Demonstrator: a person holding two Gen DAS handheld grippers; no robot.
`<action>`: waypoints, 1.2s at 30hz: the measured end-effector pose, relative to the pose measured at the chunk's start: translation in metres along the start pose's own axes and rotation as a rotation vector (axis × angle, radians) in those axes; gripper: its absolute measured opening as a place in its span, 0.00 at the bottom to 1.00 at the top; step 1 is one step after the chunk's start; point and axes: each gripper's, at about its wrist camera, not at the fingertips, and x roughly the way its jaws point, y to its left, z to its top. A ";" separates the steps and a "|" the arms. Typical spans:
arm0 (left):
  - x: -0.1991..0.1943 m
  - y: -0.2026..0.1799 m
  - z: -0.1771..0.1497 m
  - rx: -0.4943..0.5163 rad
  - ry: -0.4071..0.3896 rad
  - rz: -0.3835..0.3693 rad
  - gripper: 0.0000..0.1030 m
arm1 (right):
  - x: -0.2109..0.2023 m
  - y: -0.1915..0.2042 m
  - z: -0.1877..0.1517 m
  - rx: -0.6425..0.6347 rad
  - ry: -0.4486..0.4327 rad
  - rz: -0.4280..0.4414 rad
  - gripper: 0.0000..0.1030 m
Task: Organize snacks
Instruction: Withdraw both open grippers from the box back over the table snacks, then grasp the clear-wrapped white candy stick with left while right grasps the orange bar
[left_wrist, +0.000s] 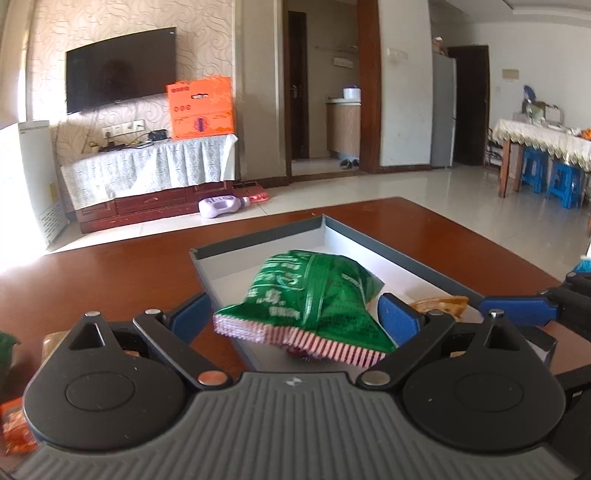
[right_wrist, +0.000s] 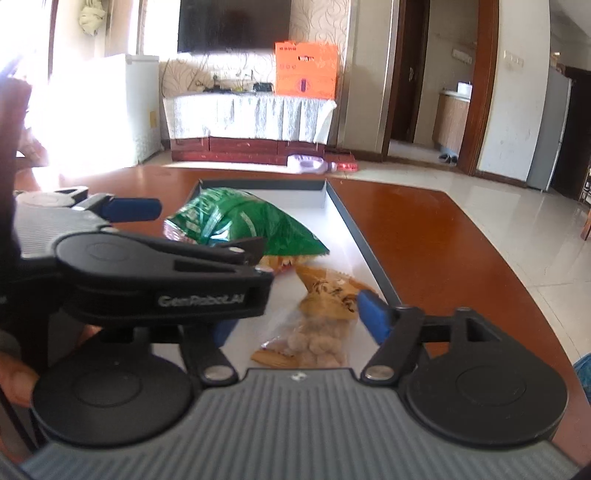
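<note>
A green snack bag (left_wrist: 314, 299) with a red-striped seal sits between the open blue fingers of my left gripper (left_wrist: 295, 314), over the shallow grey-rimmed white tray (left_wrist: 258, 240); the jaws stand wide and do not squeeze it. In the right wrist view the same green bag (right_wrist: 240, 221) lies in the tray (right_wrist: 354, 229) on other packets. A tan packet of round snacks (right_wrist: 317, 321) lies in the tray's near end, between the open fingers of my right gripper (right_wrist: 299, 317). The left gripper's body (right_wrist: 155, 273) hides my right gripper's left finger.
The tray sits on a red-brown wooden table (left_wrist: 110, 273). An orange packet (left_wrist: 14, 428) and a green item (left_wrist: 5, 347) lie at the table's left edge. A tan packet (left_wrist: 439, 304) lies in the tray. Floor, a TV stand and blue stools (left_wrist: 546, 177) lie beyond.
</note>
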 end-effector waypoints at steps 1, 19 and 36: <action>-0.009 0.002 -0.001 -0.006 -0.010 0.010 0.96 | -0.003 0.001 -0.001 -0.001 -0.011 -0.002 0.74; -0.179 0.083 -0.046 -0.147 -0.056 0.269 0.96 | -0.066 0.041 -0.001 0.004 -0.211 0.076 0.75; -0.186 0.113 -0.122 -0.126 0.143 0.333 0.63 | -0.059 0.101 -0.007 -0.183 -0.128 0.220 0.75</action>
